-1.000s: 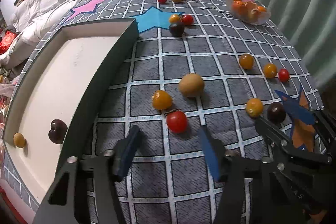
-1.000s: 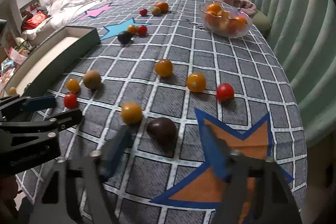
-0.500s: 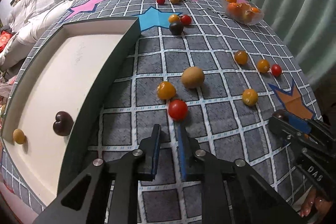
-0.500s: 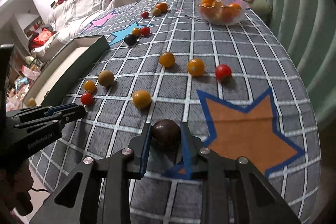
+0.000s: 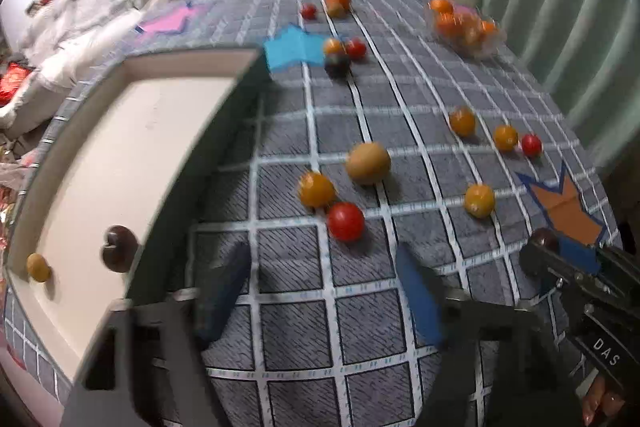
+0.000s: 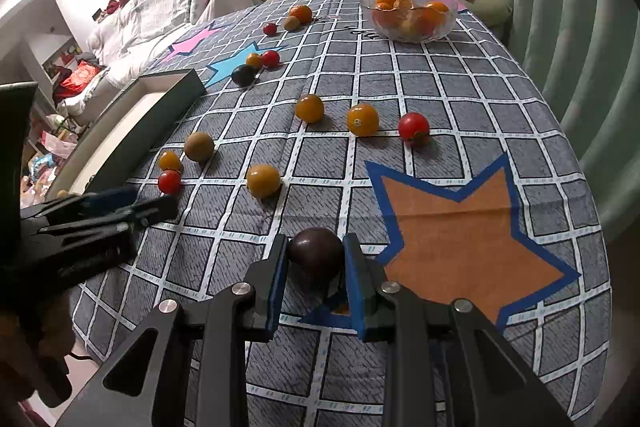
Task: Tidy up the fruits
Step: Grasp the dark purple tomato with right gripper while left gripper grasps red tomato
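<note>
My right gripper [image 6: 316, 267] is shut on a dark purple fruit [image 6: 317, 254] and holds it just above the checked cloth, beside the orange star [image 6: 464, 243]. It also shows in the left wrist view [image 5: 544, 241]. My left gripper [image 5: 324, 291] is open and empty, just short of a red tomato [image 5: 345, 221]. Near it lie an orange tomato [image 5: 316, 189] and a brown fruit [image 5: 368, 163]. The white tray [image 5: 120, 155] at the left holds a dark fruit [image 5: 119, 248] and a small yellow fruit [image 5: 38, 267].
Several loose tomatoes lie across the cloth, such as a yellow one [image 6: 263, 180] and a red one [image 6: 413, 127]. A glass bowl of orange fruit [image 6: 410, 15] stands at the far right. The table edge curves near on the right. A sofa lies beyond.
My left gripper has opened wide from nearly shut. My right gripper has stayed shut on the dark purple fruit and lifted it slightly, nearer the orange star.
</note>
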Motion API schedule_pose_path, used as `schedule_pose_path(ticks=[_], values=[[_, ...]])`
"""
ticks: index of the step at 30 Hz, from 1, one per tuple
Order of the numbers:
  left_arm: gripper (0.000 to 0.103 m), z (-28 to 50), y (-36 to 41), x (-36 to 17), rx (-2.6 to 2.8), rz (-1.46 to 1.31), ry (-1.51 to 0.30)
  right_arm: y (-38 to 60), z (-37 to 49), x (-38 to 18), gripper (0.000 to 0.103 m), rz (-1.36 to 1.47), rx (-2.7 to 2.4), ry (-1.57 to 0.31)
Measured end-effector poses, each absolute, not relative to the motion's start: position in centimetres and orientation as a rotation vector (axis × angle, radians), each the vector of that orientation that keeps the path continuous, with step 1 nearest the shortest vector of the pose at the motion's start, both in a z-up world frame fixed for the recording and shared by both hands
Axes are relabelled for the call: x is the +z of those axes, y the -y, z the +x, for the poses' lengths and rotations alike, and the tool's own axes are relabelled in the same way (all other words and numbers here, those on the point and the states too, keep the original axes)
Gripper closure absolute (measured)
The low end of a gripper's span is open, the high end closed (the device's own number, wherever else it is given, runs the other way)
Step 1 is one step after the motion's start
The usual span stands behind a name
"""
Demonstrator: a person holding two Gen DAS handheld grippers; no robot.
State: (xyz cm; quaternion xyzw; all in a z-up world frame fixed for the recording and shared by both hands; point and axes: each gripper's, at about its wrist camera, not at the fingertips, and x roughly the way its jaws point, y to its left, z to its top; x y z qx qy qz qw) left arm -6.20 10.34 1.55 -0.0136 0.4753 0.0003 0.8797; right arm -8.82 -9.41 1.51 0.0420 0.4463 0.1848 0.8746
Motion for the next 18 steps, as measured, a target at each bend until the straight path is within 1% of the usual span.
schedule_pose_path(ticks=[7, 8, 9, 10, 12, 13, 18], values=[[0.027, -5.2, -9.8, 0.9, 0.024, -0.013, -1.014, 9.4, -8.8, 1.6, 0.073, 0.091, 0.385, -0.929], [0.038, -5.0, -9.7, 0.8, 0.028, -0.006, -1.016, 9.4, -8.8, 1.6, 0.073, 0.093, 0.385, -0.93], [0.044, -4.9, -9.5, 0.6, 0.028, -0.002, -1.024, 9.4, -8.7, 1.6, 0.073, 0.095, 0.383, -0.931], [0.052, -4.9, -9.5, 0.7, 0.018, -0.018, -1.018, 9.5, -8.7, 1.6, 0.073, 0.096, 0.382, -0.932], [0.07, -4.9, -9.4, 0.8, 0.01, -0.021, -1.016, 9.5, -8.7, 1.6, 0.073, 0.101, 0.379, -0.934], [0.08, -5.0, -9.3, 0.9, 0.001, -0.014, -1.015, 9.6, -8.7, 1.7, 0.073, 0.105, 0.379, -0.933], [0.08, -5.5, -10.0, 1.3, -0.034, -0.053, -1.029, 9.7, -8.8, 2.1, 0.073, 0.117, 0.385, -0.931]])
